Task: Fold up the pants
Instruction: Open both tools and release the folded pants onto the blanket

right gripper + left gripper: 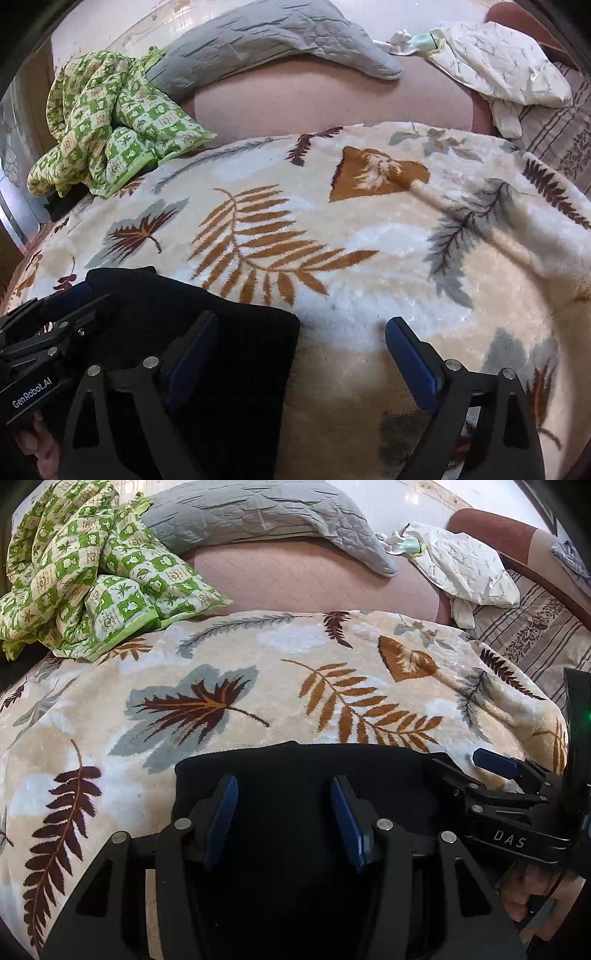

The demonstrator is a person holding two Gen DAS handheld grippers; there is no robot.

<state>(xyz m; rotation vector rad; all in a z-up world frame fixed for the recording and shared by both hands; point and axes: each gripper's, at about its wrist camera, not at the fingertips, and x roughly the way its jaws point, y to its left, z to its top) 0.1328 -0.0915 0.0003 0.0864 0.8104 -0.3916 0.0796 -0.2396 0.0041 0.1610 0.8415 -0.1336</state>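
The black pants (295,775) lie folded into a compact dark block on a cream blanket with a leaf print (258,686). My left gripper (284,786) is open, its blue pads hovering over the pants' middle. My right gripper (299,332) is open wide; its left finger (195,347) is over the right edge of the pants (192,306) and its right finger is over bare blanket (369,258). Each gripper shows at the edge of the other's view: the right gripper (495,771) and the left gripper (55,314). Neither holds anything.
A crumpled green checked quilt (85,572) lies at the far left, a grey quilted cover (258,513) at the back, a white printed cloth (469,568) at the far right. A pink mattress (314,579) shows behind the blanket.
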